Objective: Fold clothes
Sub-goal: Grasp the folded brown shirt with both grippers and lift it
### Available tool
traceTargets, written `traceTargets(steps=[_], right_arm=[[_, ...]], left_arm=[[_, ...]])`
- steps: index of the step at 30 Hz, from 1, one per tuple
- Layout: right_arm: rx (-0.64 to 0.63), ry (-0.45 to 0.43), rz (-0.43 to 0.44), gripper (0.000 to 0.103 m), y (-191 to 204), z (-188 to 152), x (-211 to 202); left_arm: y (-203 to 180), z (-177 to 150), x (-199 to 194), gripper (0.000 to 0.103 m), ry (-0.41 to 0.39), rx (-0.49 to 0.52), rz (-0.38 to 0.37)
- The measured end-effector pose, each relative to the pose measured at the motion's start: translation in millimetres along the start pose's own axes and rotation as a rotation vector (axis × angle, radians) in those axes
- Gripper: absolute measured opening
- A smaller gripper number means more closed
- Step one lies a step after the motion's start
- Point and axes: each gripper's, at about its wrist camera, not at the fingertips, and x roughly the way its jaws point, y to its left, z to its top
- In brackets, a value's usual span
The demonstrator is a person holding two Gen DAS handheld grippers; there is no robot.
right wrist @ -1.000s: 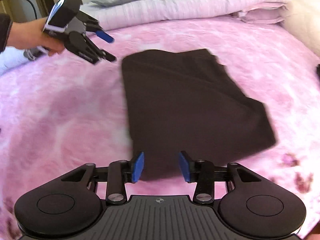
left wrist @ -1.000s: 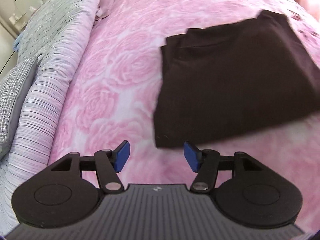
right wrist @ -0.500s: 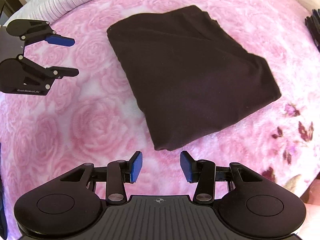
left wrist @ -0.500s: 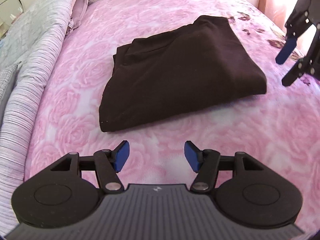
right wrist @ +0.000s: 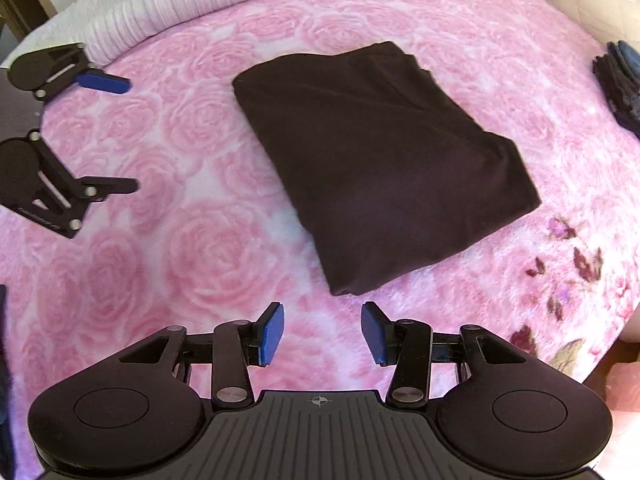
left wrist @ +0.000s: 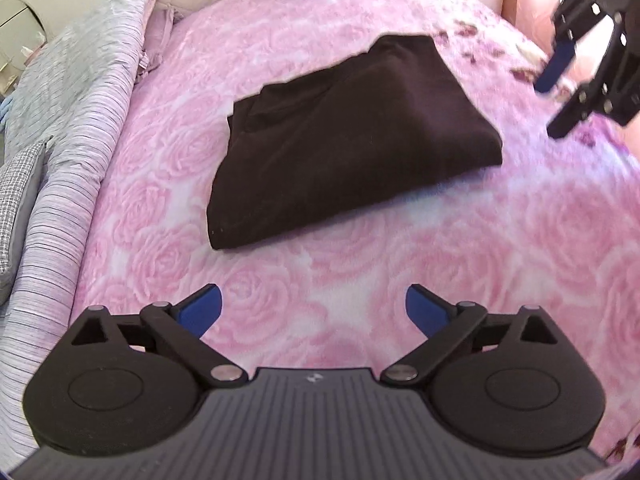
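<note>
The folded garment lies ahead of both grippers, touching neither. Left gripper gapes wide, right gripper narrower; both empty. Soft, light, likely floppy: pinch a corner.

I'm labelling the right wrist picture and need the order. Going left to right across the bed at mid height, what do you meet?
The left gripper, open, at the left edge → bare pink rose-patterned bed cover → the folded dark brown garment → a stack of dark folded clothes at the right edge.

Pink rose bedspread w/ striped quilt alongside.
</note>
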Motion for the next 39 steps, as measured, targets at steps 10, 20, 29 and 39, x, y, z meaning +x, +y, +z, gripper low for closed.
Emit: traceTargets(steps=[10, 20, 29, 39], right_arm=[[-0.421, -0.173, -0.215, 0.077, 41.5, -19.8, 40.9], [-0.546, -0.265, -0.304, 0.077, 51.0, -25.6, 119.3], [-0.575, -0.302, -0.499, 0.074, 47.0, -25.6, 151.9], [-0.737, -0.277, -0.371, 0.014, -22.0, -52.5, 79.4]], left_arm=[[-31.6, 4.9, 57.4, 0.096, -0.033, 0.469, 0.15], [-27.3, 10.5, 156.8, 0.096, -0.138, 0.818, 0.209], [14.7, 16.1, 190.6, 0.035, -0.115, 0.961, 0.255], [-34.2, 14.6, 109.6, 0.012, -0.132, 0.805, 0.232]])
